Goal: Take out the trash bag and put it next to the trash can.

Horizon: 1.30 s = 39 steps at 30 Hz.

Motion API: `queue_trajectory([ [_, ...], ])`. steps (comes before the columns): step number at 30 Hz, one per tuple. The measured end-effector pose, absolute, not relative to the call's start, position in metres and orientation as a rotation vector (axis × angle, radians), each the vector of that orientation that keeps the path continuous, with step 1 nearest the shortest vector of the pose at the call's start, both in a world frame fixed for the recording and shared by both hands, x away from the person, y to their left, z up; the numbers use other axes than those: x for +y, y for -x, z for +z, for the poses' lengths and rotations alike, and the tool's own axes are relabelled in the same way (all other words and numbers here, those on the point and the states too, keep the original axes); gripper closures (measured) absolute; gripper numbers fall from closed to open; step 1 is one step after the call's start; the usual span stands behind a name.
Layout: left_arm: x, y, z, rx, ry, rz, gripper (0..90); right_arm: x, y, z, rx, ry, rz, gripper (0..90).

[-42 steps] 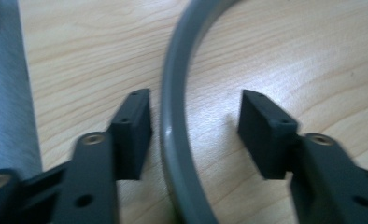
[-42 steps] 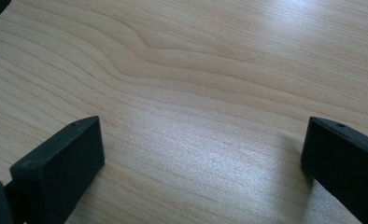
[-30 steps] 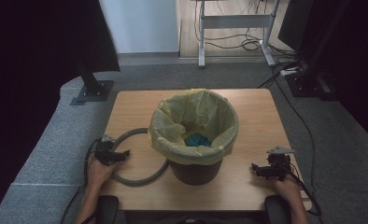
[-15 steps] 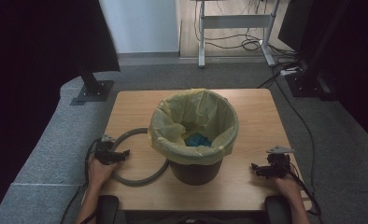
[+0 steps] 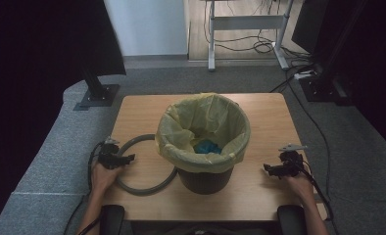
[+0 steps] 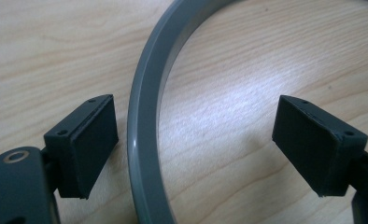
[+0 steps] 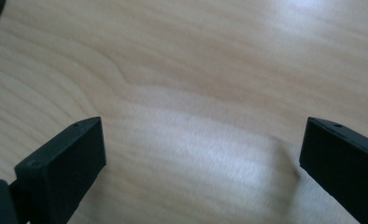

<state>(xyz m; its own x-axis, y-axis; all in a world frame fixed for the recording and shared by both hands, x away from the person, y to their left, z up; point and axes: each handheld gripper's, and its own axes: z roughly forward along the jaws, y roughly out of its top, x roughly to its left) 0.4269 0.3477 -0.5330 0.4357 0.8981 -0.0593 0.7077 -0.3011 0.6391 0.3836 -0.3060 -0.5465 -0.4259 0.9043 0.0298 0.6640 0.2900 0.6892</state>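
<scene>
1. High view showed a wooden table from above, with a person's forearms entering from the bottom edge, one gripper in each hand.
2. At the left, the left gripper rested low on the table at the near-left arc of a grey plastic ring. The ring lay flat, and its far side passed just beside the bin, apparently touching its base. It looked like the clamping hoop for the bin's liner, set aside within easy reach.
3. In the left gripper view, the left gripper's jaws stood wide open and straddled the ring's band. The band ran just inside the left-hand pad, nearly touching it, and well apart from the right-hand pad. This placement suggested a pinch on the band was being lined up.
4. At the centre stood a dark waste bin lined with a yellow bag folded loosely over its rim. Something blue lay inside.
5. At the right, the right gripper sat on the table well apart from the bin. In the right gripper view its jaws were open over bare wood, holding nothing, seemingly waiting.
</scene>
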Motion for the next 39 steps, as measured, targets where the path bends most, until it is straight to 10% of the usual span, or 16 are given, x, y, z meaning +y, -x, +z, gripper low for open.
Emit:
queue_trajectory([
  [39, 0.308, -0.454, -0.411, 1.078, -2.231, 0.327, 10.9, -0.274, -0.44, -0.414, 2.275, -1.236, 1.025, 3.2],
])
